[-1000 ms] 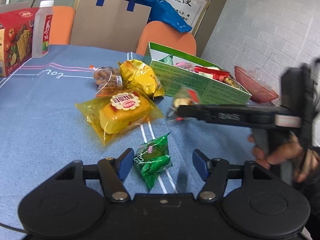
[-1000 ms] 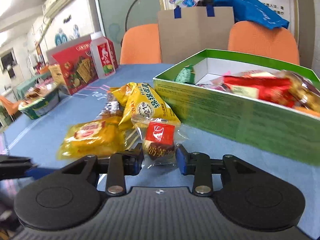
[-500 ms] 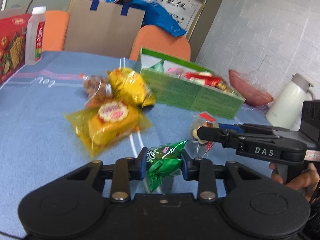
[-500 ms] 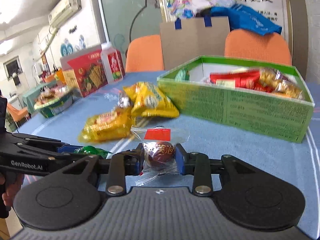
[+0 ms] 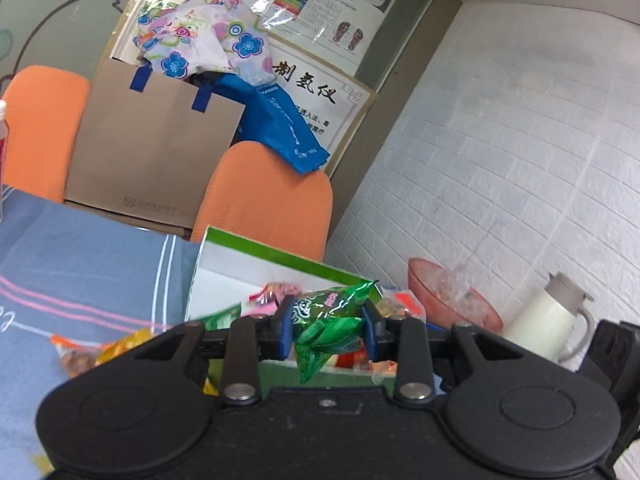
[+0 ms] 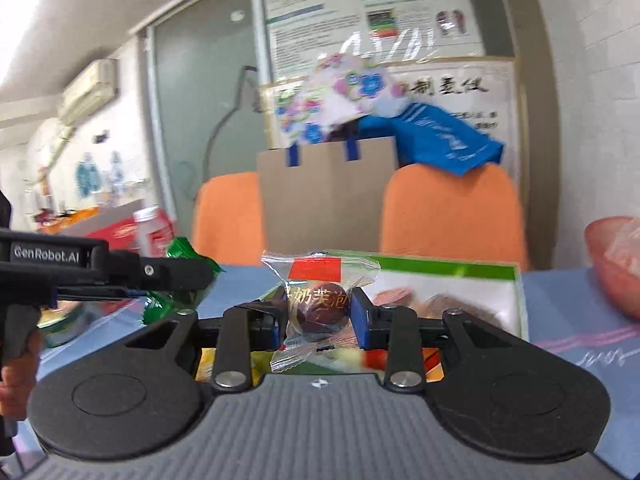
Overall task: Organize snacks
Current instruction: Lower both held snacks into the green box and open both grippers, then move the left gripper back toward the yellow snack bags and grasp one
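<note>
The left gripper point(image 5: 326, 332) was closed on a green packet point(image 5: 328, 322), its blue pads pressed to the packet's two sides, so that the wrapper bulged between them and its crimped tail hung below the fingers. The packet was off the tabletop point(image 5: 80, 272) and sat in front of the green box point(image 5: 256, 248), which stood open just beyond the fingertips with other wrapped snacks point(image 5: 276, 290) lying inside it. At the lower left of the left wrist view, a yellow packet point(image 5: 124, 344) and a clear bag of brown pieces point(image 5: 74, 360) lay on the tabletop beside the box. To the right of the box stood a pink bowl point(image 5: 448, 292) and, further right, a white kettle point(image 5: 548, 316). The right gripper point(image 6: 318, 316) was likewise closed, its blue pads clamping a clear packet point(image 6: 318, 304) with a red label and a dark round sweet inside; the sweet sat right between the pads, while the top of the wrapper fanned out above them. This packet too was held in the air, in front of the open box point(image 6: 516, 300), whose contents were blurred. In the right wrist view the left gripper point(image 6: 176, 280) reached in from the left with the green packet point(image 6: 168, 304) in its fingers, near the clear packet but apart from it. The pink bowl point(image 6: 612, 264) showed at the right edge.
</note>
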`<state>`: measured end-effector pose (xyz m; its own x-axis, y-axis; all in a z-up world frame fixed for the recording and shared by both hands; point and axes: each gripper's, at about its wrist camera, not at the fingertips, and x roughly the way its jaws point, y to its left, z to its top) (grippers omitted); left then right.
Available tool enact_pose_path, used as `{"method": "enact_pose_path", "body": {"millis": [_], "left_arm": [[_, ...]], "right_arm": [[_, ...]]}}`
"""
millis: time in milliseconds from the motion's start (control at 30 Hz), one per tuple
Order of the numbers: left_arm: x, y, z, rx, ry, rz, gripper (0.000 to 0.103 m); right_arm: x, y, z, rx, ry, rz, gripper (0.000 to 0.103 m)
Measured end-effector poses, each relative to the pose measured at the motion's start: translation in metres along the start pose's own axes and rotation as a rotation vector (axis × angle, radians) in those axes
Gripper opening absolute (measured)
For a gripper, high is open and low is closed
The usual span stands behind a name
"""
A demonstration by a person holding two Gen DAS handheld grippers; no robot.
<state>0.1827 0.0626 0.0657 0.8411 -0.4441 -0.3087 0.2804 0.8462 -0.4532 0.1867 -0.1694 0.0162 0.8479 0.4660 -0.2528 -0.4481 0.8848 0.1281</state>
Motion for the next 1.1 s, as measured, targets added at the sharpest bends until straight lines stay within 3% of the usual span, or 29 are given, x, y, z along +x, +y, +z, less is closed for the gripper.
{"method": "enact_pose_path", "body": {"millis": [167,333,367,400,467,600,667,900,1100], "left_arm": [[0.040,0.007,0.010,-0.022,-0.009,0.032,0.074],[0.062,0.014,0.011,-0.021,0.000,0.064,0.074],[0.065,0.015,0.010,-0.019,0.000,0.075,0.081],[0.069,0.017,0.008,-0.014,0.001,0.086,0.099],[0.073,0.020,0.004,-0.005,0.022,0.104,0.103],[0.062,0.023,-0.007,0.027,0.000,0.142,0.103],[0.050,0.024,-0.009,0.020,-0.002,0.136,0.103],[-0.014,0.028,-0.010,-0.023,-0.010,0.142,0.103],[-0.051,0.045,-0.036,-0.011,0.056,0.192,0.103]], "right_arm": [[0.031,-0.016,0.005,-0.017,0.009,-0.074,0.057],[0.049,-0.023,0.004,-0.032,-0.001,-0.091,0.059],[0.053,-0.024,0.003,-0.046,0.003,-0.093,0.062],[0.058,-0.023,0.000,-0.067,0.009,-0.098,0.066],[0.066,-0.020,-0.007,-0.126,0.034,-0.108,0.103],[0.051,-0.014,-0.023,-0.201,-0.022,-0.170,0.103],[0.039,-0.016,-0.024,-0.170,-0.045,-0.173,0.103],[-0.013,-0.011,-0.027,0.012,-0.065,-0.025,0.103],[-0.031,0.016,-0.048,0.037,0.016,0.049,0.103]]}}
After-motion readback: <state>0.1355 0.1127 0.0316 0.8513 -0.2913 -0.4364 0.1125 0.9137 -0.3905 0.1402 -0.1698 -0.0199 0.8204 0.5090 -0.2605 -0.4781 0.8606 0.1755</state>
